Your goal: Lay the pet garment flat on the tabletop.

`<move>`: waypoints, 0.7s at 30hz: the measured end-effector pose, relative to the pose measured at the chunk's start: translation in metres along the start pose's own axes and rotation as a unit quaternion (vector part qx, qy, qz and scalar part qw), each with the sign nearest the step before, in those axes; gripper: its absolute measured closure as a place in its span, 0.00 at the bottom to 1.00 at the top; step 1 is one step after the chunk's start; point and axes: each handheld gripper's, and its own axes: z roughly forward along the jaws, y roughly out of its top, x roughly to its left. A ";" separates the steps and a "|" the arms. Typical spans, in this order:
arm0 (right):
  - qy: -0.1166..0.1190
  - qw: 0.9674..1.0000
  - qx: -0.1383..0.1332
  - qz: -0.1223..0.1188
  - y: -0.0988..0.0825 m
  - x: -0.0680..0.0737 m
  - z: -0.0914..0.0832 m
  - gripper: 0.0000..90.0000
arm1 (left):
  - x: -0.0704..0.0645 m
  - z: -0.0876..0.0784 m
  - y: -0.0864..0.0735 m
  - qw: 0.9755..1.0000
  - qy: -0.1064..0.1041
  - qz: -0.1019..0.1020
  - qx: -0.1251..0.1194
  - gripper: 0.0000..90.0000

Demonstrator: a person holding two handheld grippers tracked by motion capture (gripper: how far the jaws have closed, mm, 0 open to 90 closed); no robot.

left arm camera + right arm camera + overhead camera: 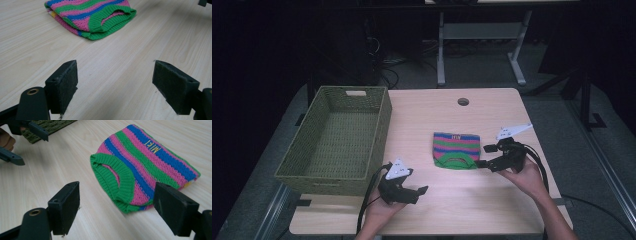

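Note:
A small folded knit garment [456, 150] with pink, green and blue stripes and a green ribbed edge lies flat on the wooden table [437, 210]. My right gripper [486, 156] stands open just right of it, jaws wide and pointed at its near right corner; the garment [142, 175] lies between and beyond those jaws, and yellow letters show on a blue stripe. My left gripper [424, 191] hangs open near the table's front, clear of the garment [92, 17], with bare wood between its jaws.
A green woven basket [339, 137] with nothing in it stands on the table's left side, its near right corner close to my left gripper. A round cable hole [463, 101] sits near the far edge. Table legs and cables lie on the floor behind.

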 end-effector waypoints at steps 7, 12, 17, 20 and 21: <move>-0.004 1.000 0.011 0.001 0.010 -0.006 0.015 0.26 | 0.001 0.000 0.000 1.000 0.002 -0.004 -0.003 0.22; -0.006 1.000 0.027 0.005 0.012 -0.011 0.033 0.34 | 0.002 0.000 -0.001 1.000 0.001 -0.005 -0.001 0.22; -0.013 0.999 0.040 0.009 0.009 -0.016 0.047 0.47 | 0.002 0.001 -0.001 1.000 0.001 -0.007 0.001 0.22; -0.023 0.999 0.043 0.005 0.009 -0.019 0.053 0.56 | 0.002 0.001 -0.001 1.000 0.000 -0.008 -0.001 0.23; -0.023 0.999 0.043 0.005 0.009 -0.019 0.053 0.56 | 0.002 0.001 -0.001 1.000 0.000 -0.008 -0.001 0.23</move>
